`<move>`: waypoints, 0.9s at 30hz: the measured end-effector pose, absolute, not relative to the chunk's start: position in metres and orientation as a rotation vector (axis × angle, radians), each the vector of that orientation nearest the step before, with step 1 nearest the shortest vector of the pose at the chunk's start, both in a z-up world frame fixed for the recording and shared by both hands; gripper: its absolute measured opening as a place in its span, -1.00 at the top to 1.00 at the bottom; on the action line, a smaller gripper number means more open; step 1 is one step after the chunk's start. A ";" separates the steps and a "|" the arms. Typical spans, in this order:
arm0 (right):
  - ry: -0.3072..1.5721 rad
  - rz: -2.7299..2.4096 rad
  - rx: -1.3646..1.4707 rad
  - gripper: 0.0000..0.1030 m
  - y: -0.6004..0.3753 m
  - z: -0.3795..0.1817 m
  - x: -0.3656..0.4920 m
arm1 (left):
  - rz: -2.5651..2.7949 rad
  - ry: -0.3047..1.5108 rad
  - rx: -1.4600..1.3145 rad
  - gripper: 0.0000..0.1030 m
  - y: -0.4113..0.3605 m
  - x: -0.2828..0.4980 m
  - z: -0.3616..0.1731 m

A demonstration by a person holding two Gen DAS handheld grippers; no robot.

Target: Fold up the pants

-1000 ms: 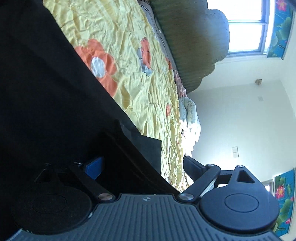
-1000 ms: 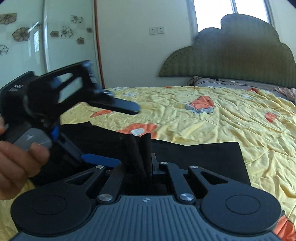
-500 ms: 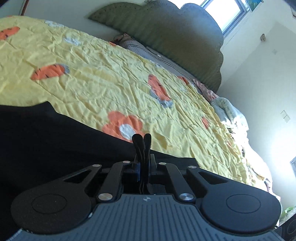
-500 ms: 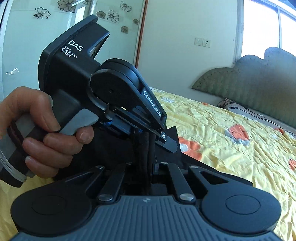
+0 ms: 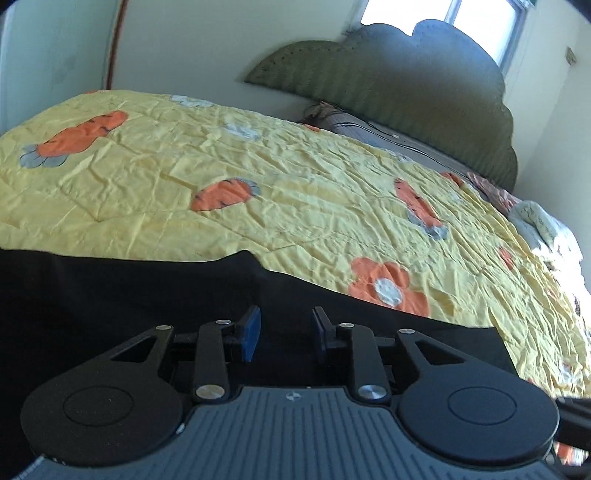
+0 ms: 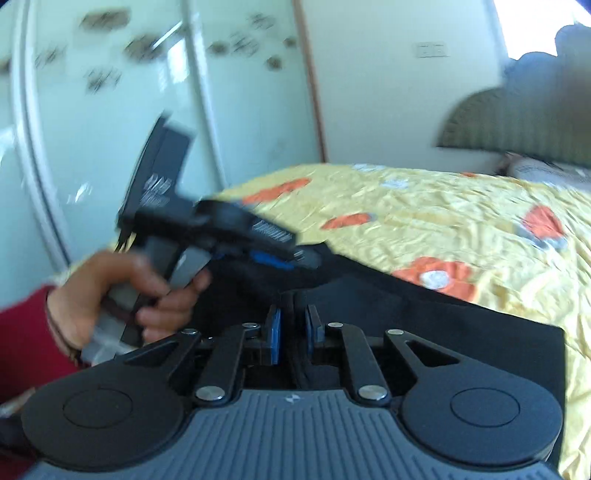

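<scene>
The black pants (image 5: 110,291) lie folded flat on the yellow flowered bedspread (image 5: 295,192), near its front edge. My left gripper (image 5: 284,328) is open just above the black cloth, its blue pads apart with nothing between them. In the right wrist view the pants (image 6: 461,332) spread to the right. My right gripper (image 6: 293,334) is partly open, and a ridge of black cloth stands loose between its blue pads. The left gripper (image 6: 295,258) shows there too, blurred, held by a hand (image 6: 122,295) just left of mine.
A green padded headboard (image 5: 406,74) and pillows (image 5: 535,221) stand at the bed's far end. A pale wardrobe with flower stickers (image 6: 147,92) rises at the left. A bright window (image 5: 443,14) is behind the headboard.
Both grippers have opened and let go of the pants fold. The left gripper has swung level and lower over the cloth. The right view has shifted and blurred.
</scene>
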State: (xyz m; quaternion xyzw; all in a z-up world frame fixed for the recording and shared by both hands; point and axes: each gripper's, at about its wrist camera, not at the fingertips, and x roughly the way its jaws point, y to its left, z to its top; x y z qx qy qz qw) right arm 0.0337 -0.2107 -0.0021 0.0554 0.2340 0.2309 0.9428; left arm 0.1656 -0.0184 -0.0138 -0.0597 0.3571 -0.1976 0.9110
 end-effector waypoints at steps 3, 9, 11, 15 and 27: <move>0.541 0.366 0.130 0.72 -0.218 -0.014 0.037 | -0.410 0.671 0.044 0.00 -0.048 0.152 -0.016; 0.574 0.565 0.028 -0.11 -0.179 -0.030 0.014 | -0.378 0.710 0.033 -0.03 -0.043 0.158 -0.029; 0.507 0.614 0.043 -0.12 -0.187 -0.021 0.005 | -0.427 0.762 -0.082 -0.03 -0.027 0.166 -0.028; 0.458 0.511 0.140 -0.12 -0.216 -0.009 0.009 | -0.590 0.958 -0.435 -0.30 0.000 0.186 -0.040; 0.573 0.364 0.015 -0.12 -0.200 -0.042 0.029 | -0.702 1.098 -0.571 0.96 -0.018 0.199 -0.062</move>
